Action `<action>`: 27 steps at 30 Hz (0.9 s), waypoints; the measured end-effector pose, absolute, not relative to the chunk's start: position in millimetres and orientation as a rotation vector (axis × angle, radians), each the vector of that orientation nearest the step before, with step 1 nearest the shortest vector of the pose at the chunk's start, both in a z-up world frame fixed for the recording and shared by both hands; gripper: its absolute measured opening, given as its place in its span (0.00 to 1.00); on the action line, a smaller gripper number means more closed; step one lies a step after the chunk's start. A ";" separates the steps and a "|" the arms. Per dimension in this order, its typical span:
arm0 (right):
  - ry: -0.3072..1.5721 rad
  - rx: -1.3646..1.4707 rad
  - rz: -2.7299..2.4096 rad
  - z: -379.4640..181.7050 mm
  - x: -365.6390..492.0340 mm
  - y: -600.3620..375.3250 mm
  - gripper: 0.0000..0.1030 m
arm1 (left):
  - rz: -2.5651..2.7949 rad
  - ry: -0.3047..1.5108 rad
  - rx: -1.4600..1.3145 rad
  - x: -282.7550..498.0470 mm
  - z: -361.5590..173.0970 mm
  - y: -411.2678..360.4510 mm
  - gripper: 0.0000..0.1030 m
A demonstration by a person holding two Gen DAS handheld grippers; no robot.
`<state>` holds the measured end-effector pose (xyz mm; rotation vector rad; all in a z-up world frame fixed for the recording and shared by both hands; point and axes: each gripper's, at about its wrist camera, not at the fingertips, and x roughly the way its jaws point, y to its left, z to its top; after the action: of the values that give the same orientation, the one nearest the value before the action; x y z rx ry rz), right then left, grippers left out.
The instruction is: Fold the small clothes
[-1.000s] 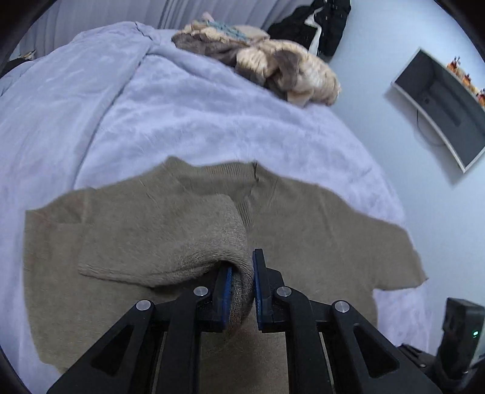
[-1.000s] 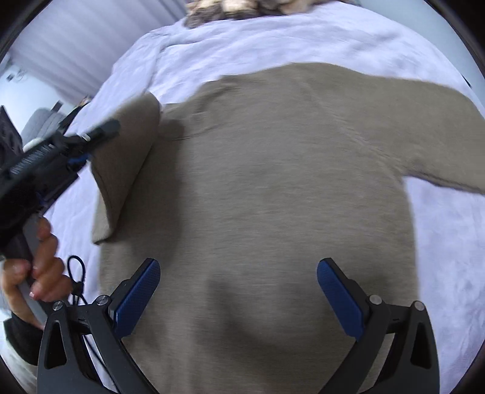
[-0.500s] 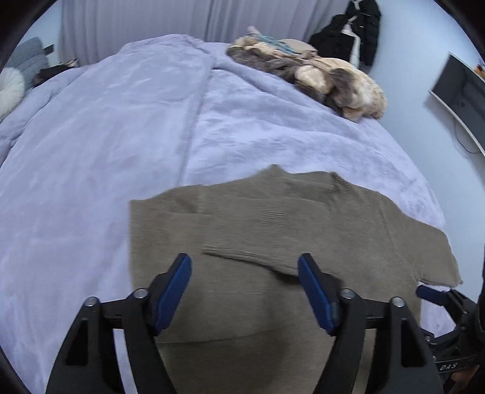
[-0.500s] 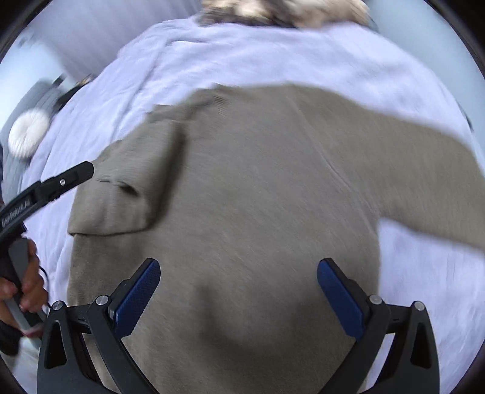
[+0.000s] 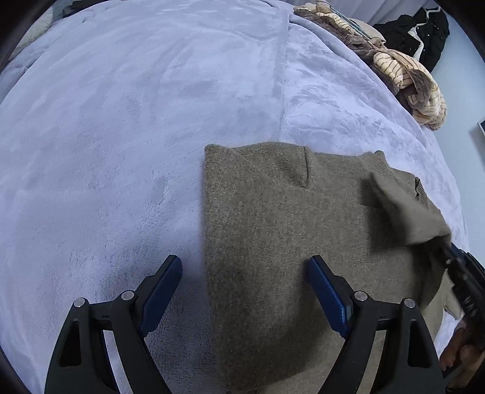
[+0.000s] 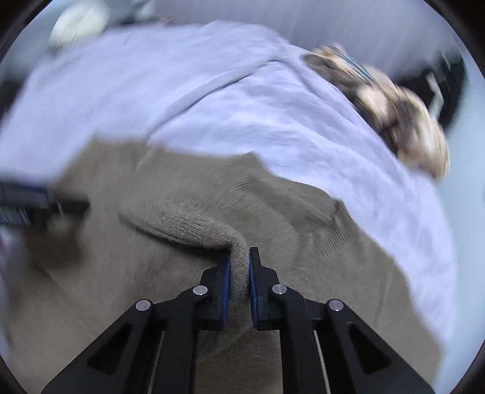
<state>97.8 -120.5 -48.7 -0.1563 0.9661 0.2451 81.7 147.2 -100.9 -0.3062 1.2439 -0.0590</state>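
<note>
A small taupe knit sweater (image 5: 272, 230) lies on the lilac bed cover, its left sleeve folded in over the body. My left gripper (image 5: 244, 291) is open and empty, hovering over the sweater's left folded edge. My right gripper (image 6: 239, 269) is shut on the sweater's right sleeve (image 6: 194, 221) and holds it lifted over the body. In the left wrist view that raised sleeve (image 5: 406, 209) hangs at the right, with the right gripper's black body (image 5: 466, 285) below it. The right wrist view is motion-blurred.
The lilac bed cover (image 5: 136, 136) stretches left and far. A pile of beige and brown striped clothes (image 5: 403, 66) lies at the far right edge, with dark garments (image 5: 421, 27) hanging behind it. The left gripper's body (image 6: 27, 203) shows at the right view's left.
My left gripper let go of the left sleeve, opened and moved left. My right gripper, open a second ago, has shut on the right sleeve and lifted it inward.
</note>
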 end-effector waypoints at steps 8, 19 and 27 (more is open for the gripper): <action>1.060 0.749 0.057 -99.3 68.5 -288.1 0.61 | -0.079 1.253 -0.327 94.9 -105.2 144.0 0.83; 1.207 0.937 0.230 -140.2 68.4 -163.2 0.19 | -0.210 1.242 -0.326 95.0 -83.9 146.6 0.12; 1.290 0.840 0.277 -152.9 62.8 -122.0 0.07 | -0.196 1.255 -0.307 91.0 -109.0 174.1 0.12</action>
<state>62.8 -122.0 -152.9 0.8397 1.2902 0.2769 91.0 174.1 -109.0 -0.3069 1.2551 -0.1964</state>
